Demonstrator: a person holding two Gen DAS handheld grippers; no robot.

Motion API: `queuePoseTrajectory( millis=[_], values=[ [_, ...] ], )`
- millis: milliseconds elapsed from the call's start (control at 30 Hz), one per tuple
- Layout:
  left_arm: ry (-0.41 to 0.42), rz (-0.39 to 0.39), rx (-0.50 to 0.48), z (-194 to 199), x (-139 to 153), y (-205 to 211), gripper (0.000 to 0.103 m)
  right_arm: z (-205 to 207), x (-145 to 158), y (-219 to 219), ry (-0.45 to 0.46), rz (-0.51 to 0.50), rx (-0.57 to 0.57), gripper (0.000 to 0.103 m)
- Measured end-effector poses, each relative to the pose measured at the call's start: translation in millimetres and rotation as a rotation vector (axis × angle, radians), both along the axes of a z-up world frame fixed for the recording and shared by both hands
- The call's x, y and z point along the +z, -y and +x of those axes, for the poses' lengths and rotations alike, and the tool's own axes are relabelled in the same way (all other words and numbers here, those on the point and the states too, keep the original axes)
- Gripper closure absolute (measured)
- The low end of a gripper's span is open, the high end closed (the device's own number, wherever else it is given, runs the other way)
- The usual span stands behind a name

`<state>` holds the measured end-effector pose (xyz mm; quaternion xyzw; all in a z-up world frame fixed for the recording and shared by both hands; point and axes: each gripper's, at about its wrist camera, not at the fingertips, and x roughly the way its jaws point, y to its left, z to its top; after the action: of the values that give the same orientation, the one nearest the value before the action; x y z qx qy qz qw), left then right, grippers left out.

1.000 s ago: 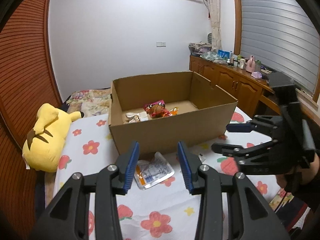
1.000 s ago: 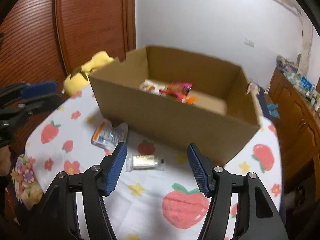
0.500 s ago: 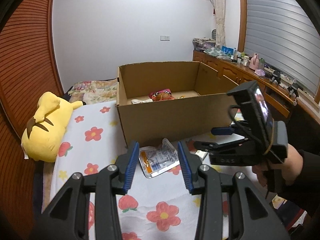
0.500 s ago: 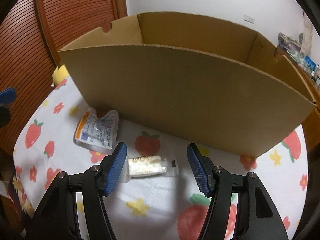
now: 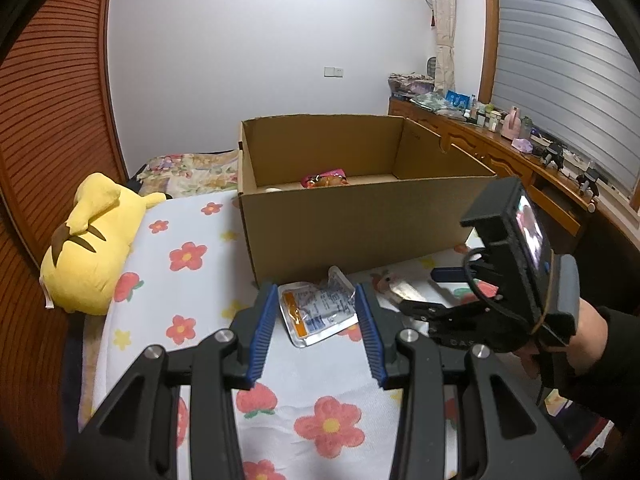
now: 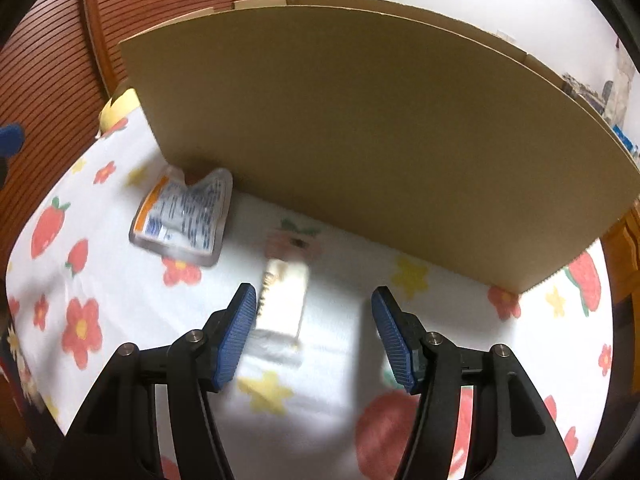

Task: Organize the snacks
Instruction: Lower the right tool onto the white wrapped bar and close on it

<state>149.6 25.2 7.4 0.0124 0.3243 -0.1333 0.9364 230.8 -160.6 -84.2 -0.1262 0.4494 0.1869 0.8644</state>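
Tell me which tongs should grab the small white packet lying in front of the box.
Right. The right tongs are open just short of the small white packet; the left tongs are lined up on the clear pouch.

Cardboard box (image 6: 380, 128) wall blocks fwd; box top open, reachable from above.

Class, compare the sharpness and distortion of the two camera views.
Left wrist view: sharp, the cardboard box crisp, the room edges bowed by fisheye. Right wrist view: motion-blurred, the small white packet smeared, the box wall curved.
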Motion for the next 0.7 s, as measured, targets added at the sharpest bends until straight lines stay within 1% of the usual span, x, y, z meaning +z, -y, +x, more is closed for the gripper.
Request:
queuePoseTrajectory(
  millis=[167,300,400,433,500,533,567,600,700],
  values=[
    [-0.012,-0.003,0.001,2.3,-5.0,1.4,0.064,-0.3,-0.2,10.3,-0.013,0.04,-0.01,0.041],
    [-0.025,-0.001,-0.004,3.7,-10.8,2.7,0.064,1.9,0.2,8.9,-0.016,0.057,-0.002,0.045],
    [-0.04,-0.006,-0.003,7.1,-16.9,1.3,0.064,3.5,0.5,2.9,-0.011,0.054,0.01,0.056],
    [-0.045,-0.008,-0.002,8.0,-19.0,1.1,0.064,3.6,1.0,2.3,-0.012,0.057,0.014,0.061],
    [-0.061,-0.013,0.0,11.6,-24.6,0.3,0.064,4.5,1.4,-0.1,-0.014,0.06,0.023,0.067],
    [-0.069,-0.014,0.0,13.8,-27.6,0.2,0.064,3.8,1.7,0.0,-0.013,0.059,0.028,0.075],
    [-0.074,-0.013,0.0,15.3,-30.1,0.3,0.064,3.2,1.7,-0.7,-0.012,0.056,0.035,0.08],
    [-0.081,-0.011,0.001,17.2,-33.2,0.7,0.064,2.5,1.5,-1.2,-0.012,0.054,0.041,0.082],
    [-0.098,-0.009,0.001,21.8,-40.8,1.8,0.063,0.4,0.1,-2.2,-0.009,0.057,0.051,0.083]
  ],
)
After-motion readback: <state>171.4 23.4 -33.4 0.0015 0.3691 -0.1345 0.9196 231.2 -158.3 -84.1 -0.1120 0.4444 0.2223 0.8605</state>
